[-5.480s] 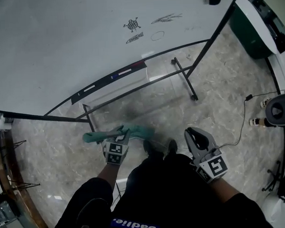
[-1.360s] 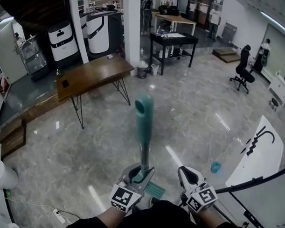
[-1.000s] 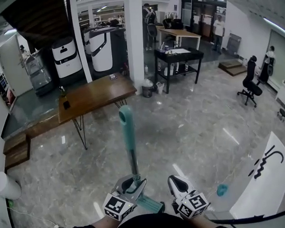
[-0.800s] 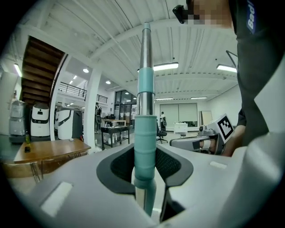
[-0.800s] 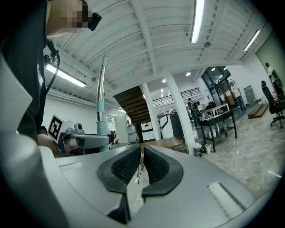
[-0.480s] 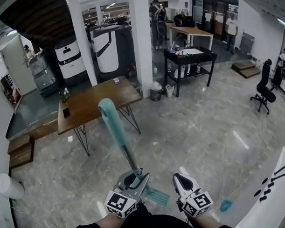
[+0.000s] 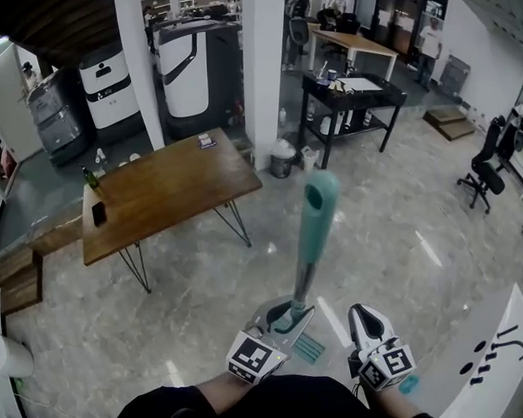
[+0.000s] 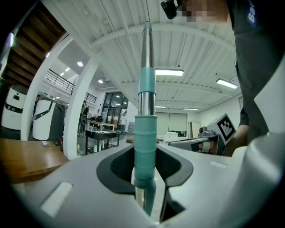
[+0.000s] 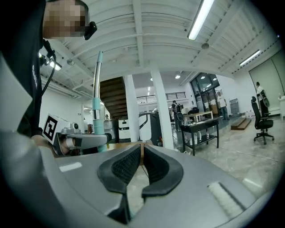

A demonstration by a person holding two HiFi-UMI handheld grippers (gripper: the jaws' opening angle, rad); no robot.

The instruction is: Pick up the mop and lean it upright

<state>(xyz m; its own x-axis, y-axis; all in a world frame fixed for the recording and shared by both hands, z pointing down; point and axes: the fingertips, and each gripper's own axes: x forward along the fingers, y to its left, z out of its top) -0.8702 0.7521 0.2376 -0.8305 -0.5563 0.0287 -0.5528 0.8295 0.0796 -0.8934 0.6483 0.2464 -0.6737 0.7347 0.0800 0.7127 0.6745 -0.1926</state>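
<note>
The mop stands nearly upright in the head view, its teal grip at the top and its teal head low by my feet. My left gripper is shut on the pole just above the head. In the left gripper view the teal collar of the pole sits clamped between the dark pads, and the metal shaft rises to the ceiling. My right gripper hangs beside it on the right, shut and holding nothing. The right gripper view shows those jaws meeting at the tips, with the mop pole off to the left.
A wooden table on thin legs stands ahead left. Behind it are a white pillar and white machines. A black table is ahead right, an office chair far right, a whiteboard at lower right.
Both grippers have travelled across the floor toward the table and pillar. The mop's grip has swung from leaning left to leaning slightly right. Both grips are unchanged.
</note>
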